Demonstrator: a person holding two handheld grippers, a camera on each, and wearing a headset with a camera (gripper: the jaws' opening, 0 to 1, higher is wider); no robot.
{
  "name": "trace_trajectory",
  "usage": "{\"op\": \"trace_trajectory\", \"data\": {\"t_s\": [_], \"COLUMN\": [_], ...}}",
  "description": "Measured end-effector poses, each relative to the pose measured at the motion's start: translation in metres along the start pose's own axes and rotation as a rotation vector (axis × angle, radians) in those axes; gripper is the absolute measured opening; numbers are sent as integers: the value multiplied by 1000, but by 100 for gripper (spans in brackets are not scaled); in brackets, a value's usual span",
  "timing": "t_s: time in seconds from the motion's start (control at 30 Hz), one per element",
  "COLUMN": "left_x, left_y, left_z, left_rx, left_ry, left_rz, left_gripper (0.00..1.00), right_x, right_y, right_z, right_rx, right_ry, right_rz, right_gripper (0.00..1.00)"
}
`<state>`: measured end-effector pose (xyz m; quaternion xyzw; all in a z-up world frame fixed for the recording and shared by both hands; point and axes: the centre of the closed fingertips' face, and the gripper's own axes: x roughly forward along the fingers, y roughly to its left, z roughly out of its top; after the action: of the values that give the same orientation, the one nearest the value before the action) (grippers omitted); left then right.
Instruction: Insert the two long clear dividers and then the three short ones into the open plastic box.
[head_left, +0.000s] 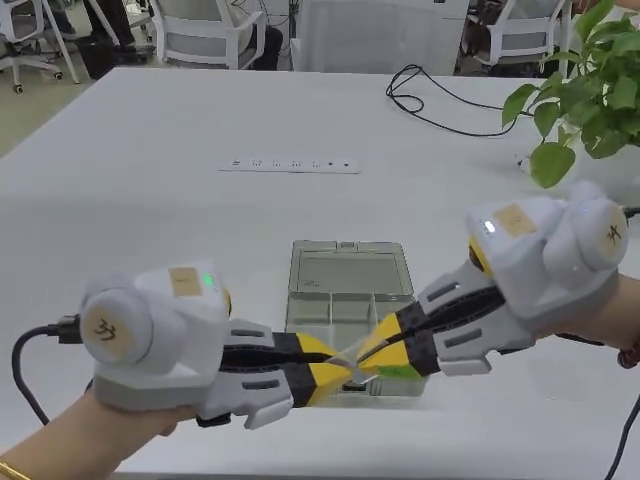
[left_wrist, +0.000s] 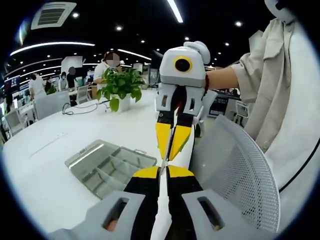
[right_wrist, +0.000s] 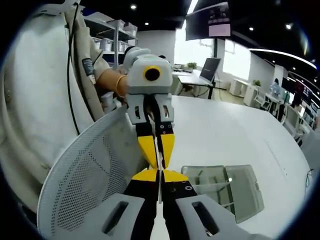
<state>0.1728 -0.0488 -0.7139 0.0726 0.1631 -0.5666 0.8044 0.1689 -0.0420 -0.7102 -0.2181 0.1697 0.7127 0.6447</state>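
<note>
The open clear plastic box (head_left: 350, 272) lies on the white table, its lid flat at the far side and its base holding dividers. Above the box's front edge my two grippers meet tip to tip. My left gripper (head_left: 346, 376) comes in from the left and my right gripper (head_left: 372, 346) from the right. Both are shut on one thin clear divider (head_left: 353, 362), held edge-on between them. In the left gripper view my left gripper (left_wrist: 161, 173) faces the right gripper (left_wrist: 170, 150), with the box (left_wrist: 86, 156) at its left. In the right gripper view my right gripper (right_wrist: 160, 175) faces the left gripper (right_wrist: 159, 159), with the box (right_wrist: 246, 191) to its right.
A white power strip (head_left: 290, 164) lies mid-table beyond the box. A potted plant (head_left: 585, 90) and a black cable (head_left: 430, 100) are at the far right. A white mesh chair (left_wrist: 240, 170) stands behind the grippers. People sit at desks in the background.
</note>
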Motion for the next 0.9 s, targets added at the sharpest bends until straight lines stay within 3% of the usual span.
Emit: {"op": "trace_trajectory", "data": {"t_s": [0.23,0.53,0.9], "left_x": [-1,-5,-10], "left_y": [7,17,27], "left_z": [0,0,-3], "left_rx": [-25,-58,-95], "left_ry": [-19,-51,-75], "left_rz": [48,110,182], "left_gripper": [13,24,40], "right_x": [-4,-11,-14], "right_y": [-12,-43,-73], "right_z": [-3,-12,-30], "right_rx": [5,45,69], "right_ry": [7,5,42], "right_rz": [-48,-159,-255], "right_gripper": [2,2,2]}}
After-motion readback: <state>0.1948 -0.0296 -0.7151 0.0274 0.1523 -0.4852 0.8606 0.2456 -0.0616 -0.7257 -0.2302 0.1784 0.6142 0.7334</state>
